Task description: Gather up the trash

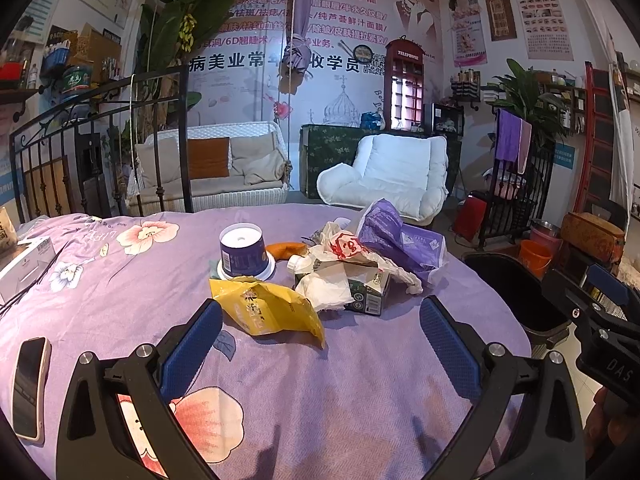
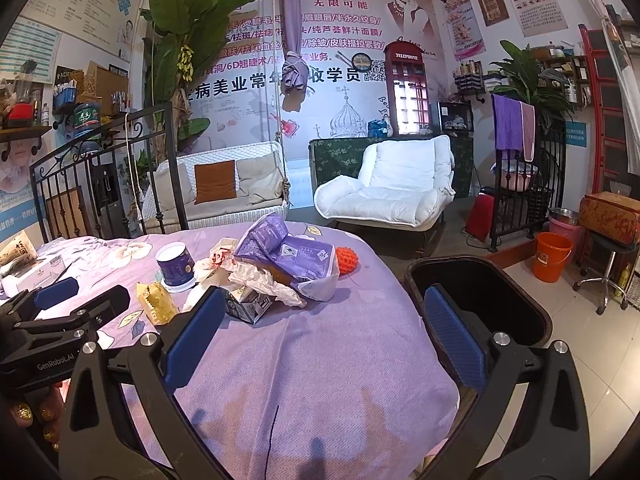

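Left wrist view: left gripper (image 1: 320, 332) is hovering above the purple floral cloth (image 1: 360, 380), jaws spread wide, gripping nothing. The crumpled yellow plastic bag (image 1: 268, 308) is lying just beyond the blue pads, long axis running near-right to far-left.

Right wrist view: right gripper (image 2: 320, 336) is gaping wide, empty, right pad hanging before the black trash bin (image 2: 512, 280); the bag (image 2: 157, 303) is sitting far-left.
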A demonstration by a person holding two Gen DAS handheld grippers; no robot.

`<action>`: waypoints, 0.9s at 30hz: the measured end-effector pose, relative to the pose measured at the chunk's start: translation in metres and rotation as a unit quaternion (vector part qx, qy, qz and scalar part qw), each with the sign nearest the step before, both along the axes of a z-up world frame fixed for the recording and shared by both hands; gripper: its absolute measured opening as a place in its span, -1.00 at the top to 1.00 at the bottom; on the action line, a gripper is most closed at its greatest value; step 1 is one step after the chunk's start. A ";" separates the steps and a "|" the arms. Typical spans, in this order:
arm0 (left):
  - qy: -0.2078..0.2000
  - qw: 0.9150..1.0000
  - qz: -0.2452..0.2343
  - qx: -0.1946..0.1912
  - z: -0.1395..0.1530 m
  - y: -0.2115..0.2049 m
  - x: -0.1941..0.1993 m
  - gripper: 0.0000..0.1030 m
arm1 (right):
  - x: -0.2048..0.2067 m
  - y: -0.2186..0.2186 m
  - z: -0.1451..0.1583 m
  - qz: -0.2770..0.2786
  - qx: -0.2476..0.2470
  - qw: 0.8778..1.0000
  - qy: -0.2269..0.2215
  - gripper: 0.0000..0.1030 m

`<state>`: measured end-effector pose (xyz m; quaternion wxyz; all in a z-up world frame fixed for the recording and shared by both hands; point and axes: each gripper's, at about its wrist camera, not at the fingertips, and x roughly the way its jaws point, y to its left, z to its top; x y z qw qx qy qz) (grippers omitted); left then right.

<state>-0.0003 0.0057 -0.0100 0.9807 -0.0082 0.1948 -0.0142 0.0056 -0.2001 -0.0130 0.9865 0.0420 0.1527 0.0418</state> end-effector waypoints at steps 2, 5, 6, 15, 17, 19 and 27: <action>-0.001 1.000 0.000 0.000 0.000 0.000 0.000 -0.91 | 0.000 0.000 0.000 0.000 0.000 1.000 0.000 -0.92; 0.000 1.000 0.000 0.000 0.000 0.000 0.000 -0.91 | 0.000 0.000 0.000 0.001 0.000 1.000 0.001 -0.92; 0.000 1.000 0.000 0.000 0.000 0.000 0.000 -0.91 | -0.001 0.001 -0.001 0.001 0.000 1.000 0.001 -0.92; 0.001 1.000 -0.001 -0.001 0.000 0.000 0.001 -0.91 | 0.000 0.002 -0.002 0.001 0.000 1.000 0.001 -0.92; 0.001 1.000 0.000 0.000 -0.001 0.000 0.000 -0.91 | 0.000 0.003 -0.003 0.002 0.000 1.000 0.001 -0.92; 0.001 1.000 0.000 0.000 -0.001 0.000 0.001 -0.91 | 0.000 0.003 -0.003 0.002 0.000 1.000 0.001 -0.92; 0.003 1.000 0.002 -0.001 -0.003 0.003 0.002 -0.91 | 0.001 0.005 -0.003 0.003 -0.001 1.000 0.003 -0.92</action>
